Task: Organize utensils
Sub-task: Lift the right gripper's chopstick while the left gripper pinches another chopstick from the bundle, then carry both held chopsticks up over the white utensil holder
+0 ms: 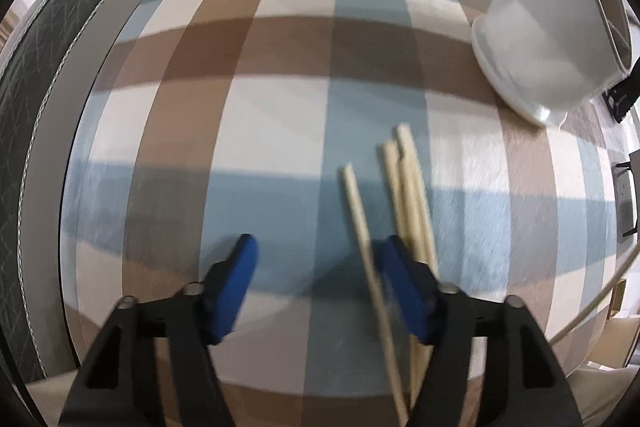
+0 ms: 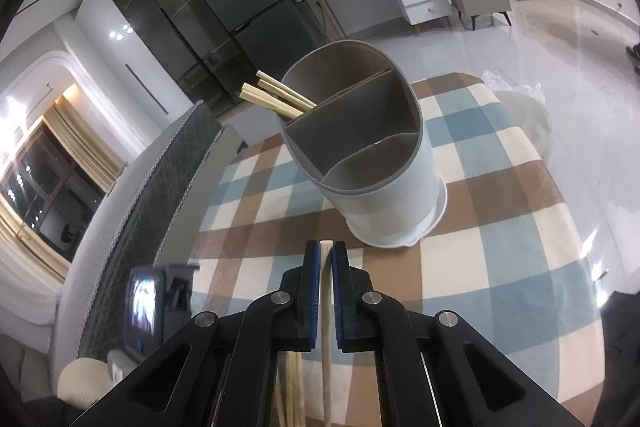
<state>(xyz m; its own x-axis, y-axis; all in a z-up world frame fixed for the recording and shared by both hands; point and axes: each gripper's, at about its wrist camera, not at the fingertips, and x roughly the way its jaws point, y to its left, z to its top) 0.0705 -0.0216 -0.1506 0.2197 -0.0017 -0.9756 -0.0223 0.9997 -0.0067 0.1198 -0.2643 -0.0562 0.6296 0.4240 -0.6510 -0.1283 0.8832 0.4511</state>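
My left gripper (image 1: 319,245) points down at the checked tablecloth (image 1: 280,107) with its blue pads apart. One wooden chopstick (image 1: 356,207) lies between them, close to the right pad, and the left pad is well clear of it. Several more chopsticks (image 1: 404,187) lie on the cloth just beyond and under the right finger. The grey-white utensil holder (image 1: 532,39) stands at the far right. In the right wrist view my right gripper (image 2: 326,247) is shut on a pale chopstick (image 2: 327,347). It hovers in front of the three-compartment holder (image 2: 384,203), which has chopsticks (image 2: 272,93) in its far-left section.
A dark quilted seat back (image 2: 160,167) runs along the table's left edge. The back of the left hand's tool, with a small screen (image 2: 144,307), shows at lower left. A pale round stool (image 2: 528,115) stands past the table's far right; a fridge and a dresser are behind.
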